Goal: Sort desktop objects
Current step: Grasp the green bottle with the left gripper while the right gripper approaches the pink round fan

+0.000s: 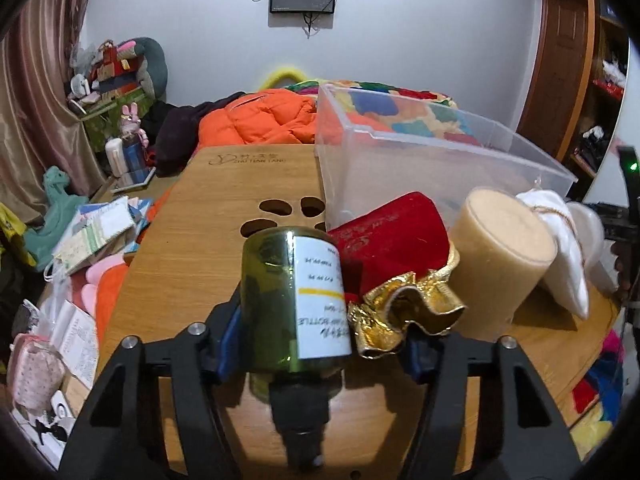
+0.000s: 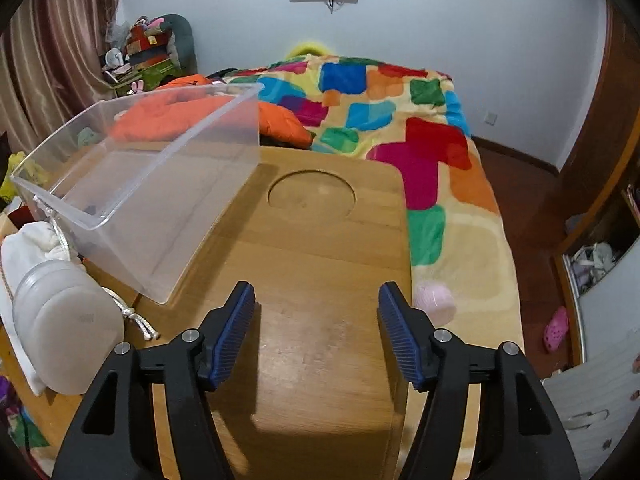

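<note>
In the left wrist view my left gripper (image 1: 320,344) stands around a green glass bottle (image 1: 294,300) with a white label that lies between its jaws with the black cap toward the camera. The frame does not show whether the pads press on it. A red velvet pouch with gold trim (image 1: 394,252), a beige cylinder (image 1: 500,264) and a white drawstring bag (image 1: 560,248) lie to its right. A clear plastic bin (image 1: 420,160) stands behind them. My right gripper (image 2: 316,336) is open and empty over the wooden table (image 2: 320,272), right of the bin (image 2: 160,184).
A frosted plastic jar (image 2: 64,336) and the white bag (image 2: 28,252) lie at the left of the right wrist view. A round recess (image 2: 312,194) marks the tabletop. A bed with a colourful blanket (image 2: 420,140) and an orange jacket (image 1: 264,120) lies behind. Papers (image 1: 100,236) clutter the left.
</note>
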Available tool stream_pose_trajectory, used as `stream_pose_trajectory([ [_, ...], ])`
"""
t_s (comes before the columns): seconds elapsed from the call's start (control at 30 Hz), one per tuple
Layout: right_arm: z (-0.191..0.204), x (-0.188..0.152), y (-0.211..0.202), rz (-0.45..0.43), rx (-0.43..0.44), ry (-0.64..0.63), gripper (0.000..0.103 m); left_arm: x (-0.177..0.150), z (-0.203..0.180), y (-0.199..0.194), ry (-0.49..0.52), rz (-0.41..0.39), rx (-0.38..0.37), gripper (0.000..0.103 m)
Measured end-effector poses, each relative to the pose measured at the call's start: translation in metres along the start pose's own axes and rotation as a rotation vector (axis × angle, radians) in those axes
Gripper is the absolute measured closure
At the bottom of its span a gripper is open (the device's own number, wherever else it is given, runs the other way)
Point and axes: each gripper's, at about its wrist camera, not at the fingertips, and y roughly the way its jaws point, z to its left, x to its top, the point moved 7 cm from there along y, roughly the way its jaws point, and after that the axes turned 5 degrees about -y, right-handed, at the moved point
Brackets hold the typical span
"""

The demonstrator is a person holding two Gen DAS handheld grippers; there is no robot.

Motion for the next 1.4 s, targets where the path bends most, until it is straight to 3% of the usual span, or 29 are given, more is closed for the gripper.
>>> stream_pose_trajectory([
  [0.13, 0.006, 0.000, 0.002, -0.017, 0.023, 0.015, 0.041, -0.004, -0.002, -0.002, 0.023, -0.005, 0.036, 0.046],
  [0.47, 0.011, 0.001, -0.001, -0.028, 0.055, 0.023, 0.041, -0.004, 0.004, -0.016, -0.022, -0.007, 0.022, 0.048],
  [1.03, 0.018, 0.000, -0.022, -0.088, 0.042, 0.003, 0.041, 0.019, -0.029, -0.071, -0.020, -0.084, -0.074, 0.048],
  [1.4, 0.018, -0.007, -0.047, -0.112, -0.049, -0.074, 0.041, 0.034, -0.057, -0.081, 0.035, -0.101, -0.142, 0.048],
])
